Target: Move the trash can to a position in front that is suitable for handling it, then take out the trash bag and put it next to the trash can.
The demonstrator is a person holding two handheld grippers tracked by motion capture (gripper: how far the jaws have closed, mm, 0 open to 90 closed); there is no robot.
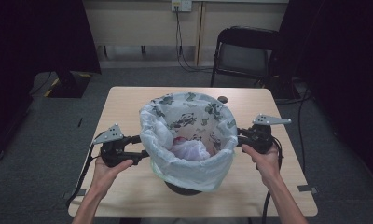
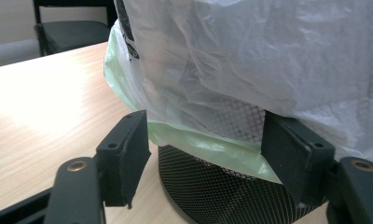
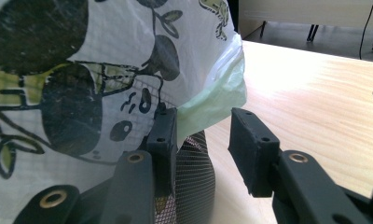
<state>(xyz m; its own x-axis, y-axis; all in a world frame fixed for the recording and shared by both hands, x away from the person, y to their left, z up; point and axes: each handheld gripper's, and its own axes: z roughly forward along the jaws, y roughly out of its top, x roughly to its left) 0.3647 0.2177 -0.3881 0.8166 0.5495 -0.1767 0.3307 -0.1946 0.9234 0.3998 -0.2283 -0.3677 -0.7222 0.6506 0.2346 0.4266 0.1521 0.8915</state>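
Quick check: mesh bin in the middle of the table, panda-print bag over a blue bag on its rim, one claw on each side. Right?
Not quite: the under bag is pale green, not blue, as the right gripper view shows. The rest holds: the mesh bin sits mid-table, the panda-print bag lines it, and the left claw and right claw flank it.

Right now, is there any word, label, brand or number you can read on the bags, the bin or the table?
None can be read.
White plastic bag with panda and leaf print: pictures, no lettering.
Pale green plastic bag, black mesh bin, wooden table: plain.
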